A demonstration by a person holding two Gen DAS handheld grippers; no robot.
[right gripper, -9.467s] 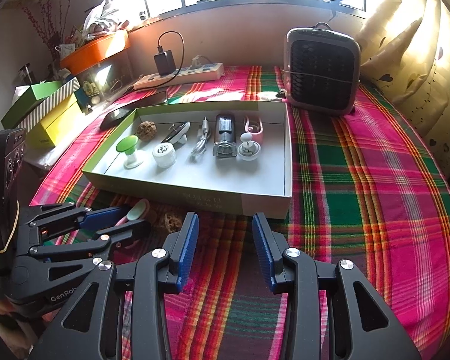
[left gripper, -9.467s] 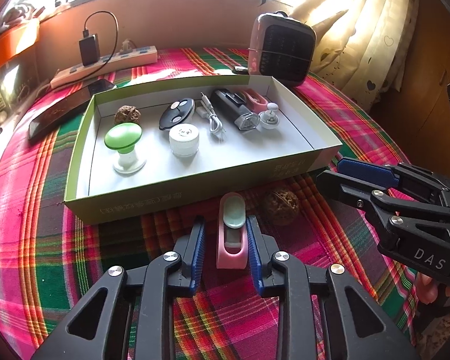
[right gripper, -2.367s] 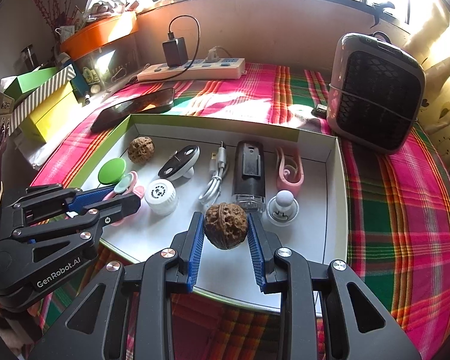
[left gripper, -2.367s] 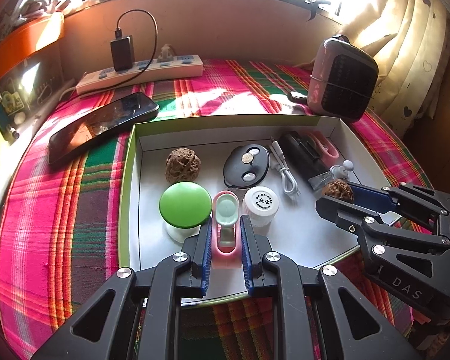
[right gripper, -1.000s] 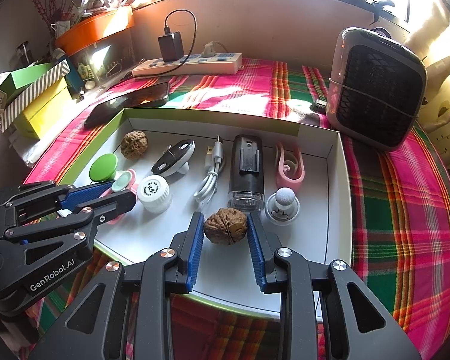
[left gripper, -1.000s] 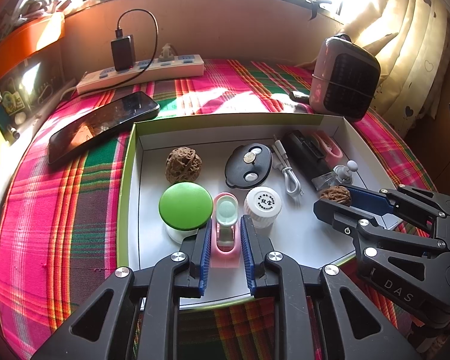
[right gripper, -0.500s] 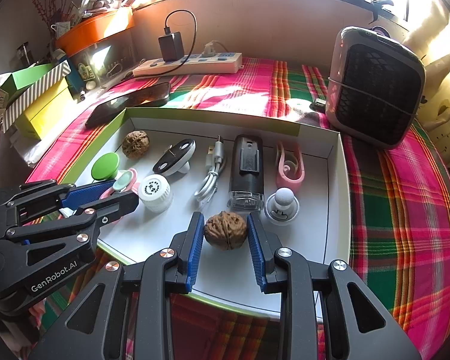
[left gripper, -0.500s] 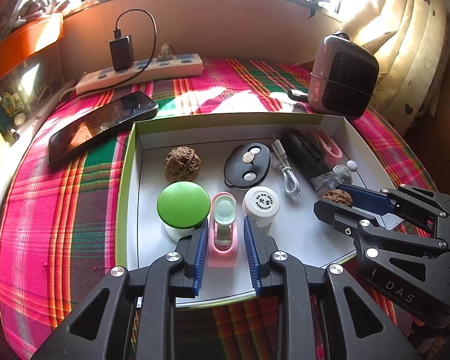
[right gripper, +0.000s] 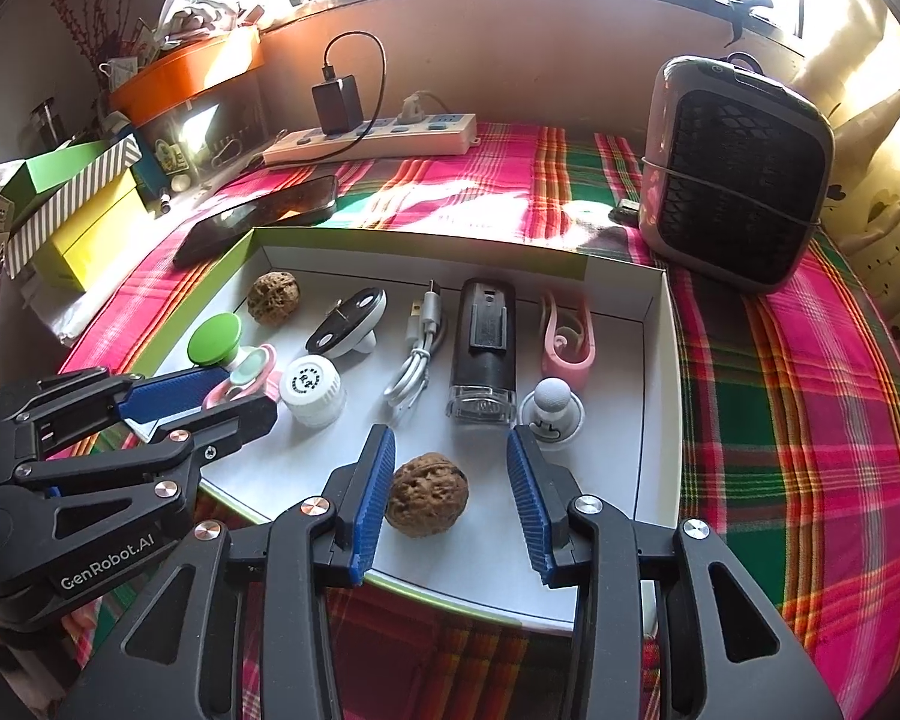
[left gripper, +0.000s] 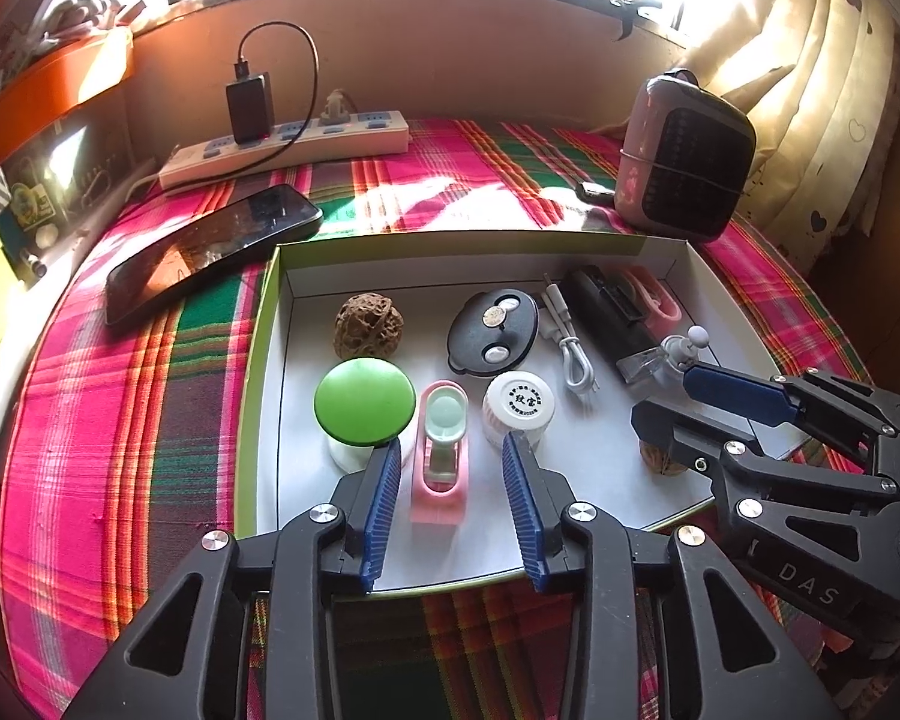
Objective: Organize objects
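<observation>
Both grippers are spreading over the white tray (right gripper: 660,372). The left gripper (left gripper: 452,474) is opening around the pink clip (left gripper: 441,462) lying loose between its pads; the right gripper (right gripper: 450,468) is opening, with the walnut (right gripper: 427,503) lying between its pads, against the left one.

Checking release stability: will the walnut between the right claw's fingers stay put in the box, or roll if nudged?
The walnut looks rounded with no flat face, so a nudge would probably roll it. Its wrinkled shell may grip the smooth box floor a little. The right claw is opening; one pad looks very close, so withdrawing could bump it.
</observation>
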